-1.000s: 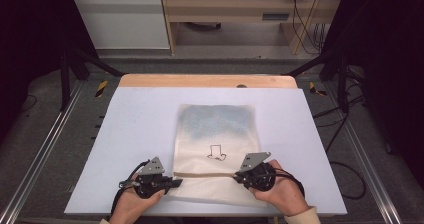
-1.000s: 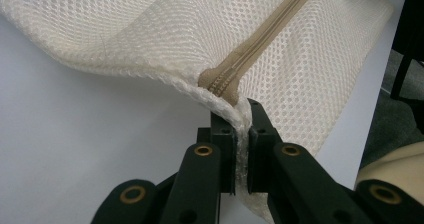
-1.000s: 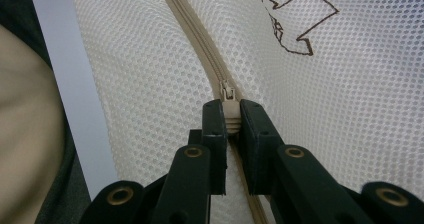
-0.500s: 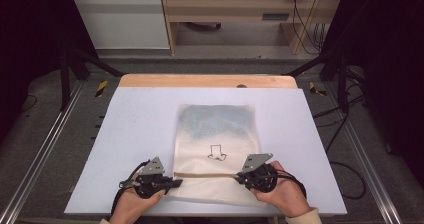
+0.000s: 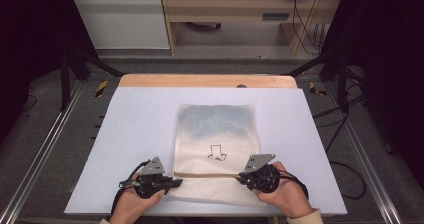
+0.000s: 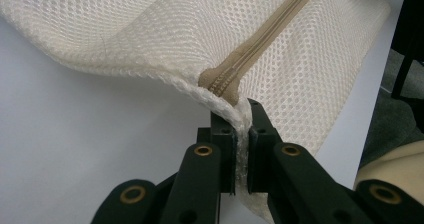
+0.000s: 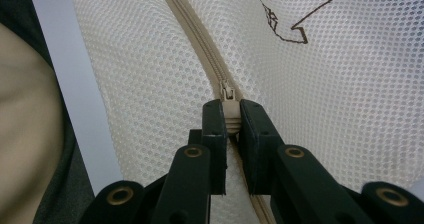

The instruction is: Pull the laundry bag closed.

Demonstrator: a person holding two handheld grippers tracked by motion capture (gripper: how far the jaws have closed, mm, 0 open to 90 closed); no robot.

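A cream mesh laundry bag (image 5: 216, 134) lies flat in the middle of the white table, with a tan zipper (image 5: 205, 174) running across its near end and a small brown outline drawing (image 5: 216, 152) above it. My left gripper (image 5: 175, 182) is shut on the bag's left edge (image 6: 239, 115) where the zipper ends. My right gripper (image 5: 241, 177) is shut on the zipper pull (image 7: 229, 109) at the zipper's right end. Something bluish shows through the mesh at the bag's far end (image 5: 215, 119).
The white table (image 5: 135, 134) has a wooden strip (image 5: 207, 81) along its far edge. Metal rails (image 5: 45, 149) run along both sides. Beyond the table stand a white cabinet (image 5: 120, 19) and wooden furniture with cables (image 5: 300, 24).
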